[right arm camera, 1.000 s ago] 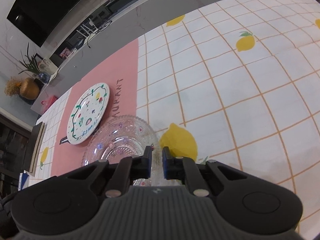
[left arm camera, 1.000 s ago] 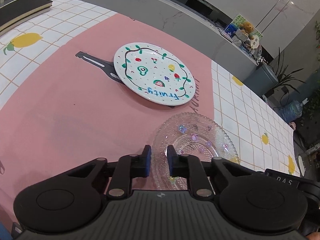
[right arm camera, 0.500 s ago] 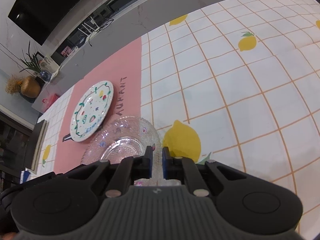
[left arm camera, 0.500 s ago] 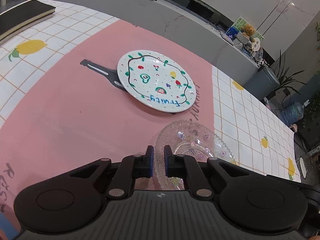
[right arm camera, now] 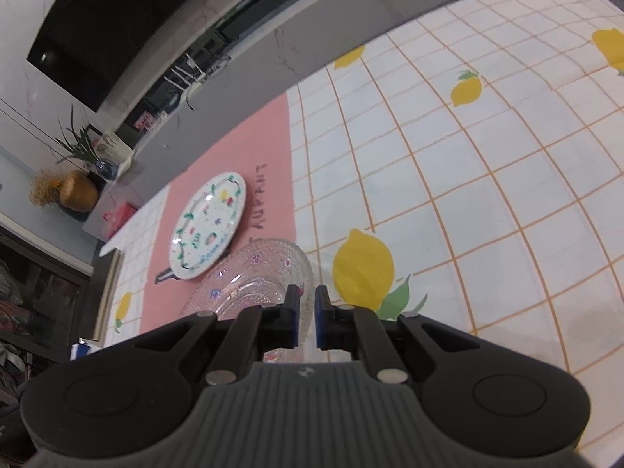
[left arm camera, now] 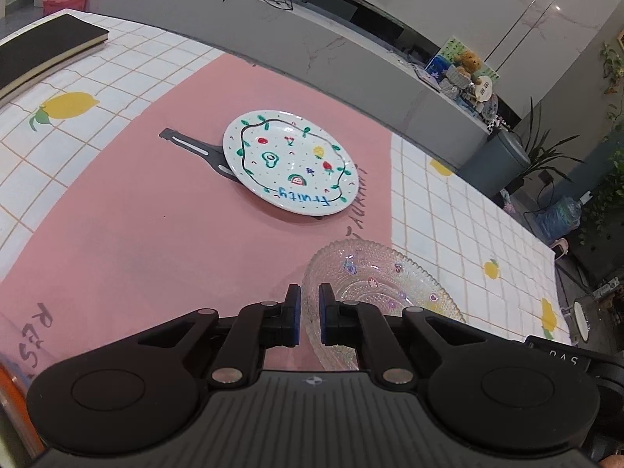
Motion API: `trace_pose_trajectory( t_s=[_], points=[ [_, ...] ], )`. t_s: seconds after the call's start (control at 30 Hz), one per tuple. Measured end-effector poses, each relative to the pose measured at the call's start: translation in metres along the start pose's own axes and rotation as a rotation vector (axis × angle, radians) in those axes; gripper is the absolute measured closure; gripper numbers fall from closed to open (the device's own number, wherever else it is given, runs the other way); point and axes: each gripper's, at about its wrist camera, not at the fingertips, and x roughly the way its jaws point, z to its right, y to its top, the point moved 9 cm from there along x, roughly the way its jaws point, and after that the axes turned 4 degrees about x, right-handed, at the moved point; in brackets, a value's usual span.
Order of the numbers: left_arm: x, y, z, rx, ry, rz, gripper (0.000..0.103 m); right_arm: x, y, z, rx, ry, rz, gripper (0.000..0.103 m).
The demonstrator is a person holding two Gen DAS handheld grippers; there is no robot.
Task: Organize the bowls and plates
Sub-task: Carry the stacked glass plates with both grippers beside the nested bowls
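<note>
A clear glass bowl (left arm camera: 374,288) with small coloured motifs is held by both grippers at its rim, over the seam between pink mat and lemon cloth. My left gripper (left arm camera: 309,296) is shut on the bowl's left rim. In the right wrist view the bowl (right arm camera: 253,280) lies left of my right gripper (right arm camera: 307,298), which is shut on its right rim. The bowl looks raised a little off the cloth. Beyond it, a white plate (left arm camera: 290,167) painted with fruits and "Fruity" lies flat on the pink mat; in the right wrist view the plate (right arm camera: 208,226) is behind the bowl.
A black handle shape (left arm camera: 191,144) sticks out from under the plate on the pink mat (left arm camera: 136,214). A black book (left arm camera: 43,50) lies at the far left corner. Lemon-print checked cloth (right arm camera: 468,195) spreads to the right. A grey counter runs behind the table's far edge.
Both grippers closed the last bit onto the glass bowl's rim and rose with it. The painted plate now sits lower and farther off in both views.
</note>
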Motion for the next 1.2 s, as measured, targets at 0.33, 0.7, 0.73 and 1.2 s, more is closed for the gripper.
trace_pose_trajectory(
  t_s=[0.33, 0.7, 0.73, 1.2],
  points=[
    [-0.04, -0.003, 0.007, 0.015, -0.03, 0.033, 0.094, -0.041, -0.014, -0.017, -0.01, 0.034, 0.053, 0.098],
    [-0.084, -0.024, 0.017, 0.039, -0.105, 0.044, 0.094, -0.095, -0.037, -0.024, -0.048, 0.015, 0.093, 0.098],
    [-0.087, -0.027, 0.017, 0.043, -0.109, 0.043, 0.094, -0.098, -0.041, -0.023, -0.044, 0.014, 0.092, 0.098],
    [-0.102, -0.074, 0.003, 0.083, -0.109, -0.012, 0.094, -0.109, -0.089, 0.0, -0.004, -0.02, 0.041, 0.098]
  ],
)
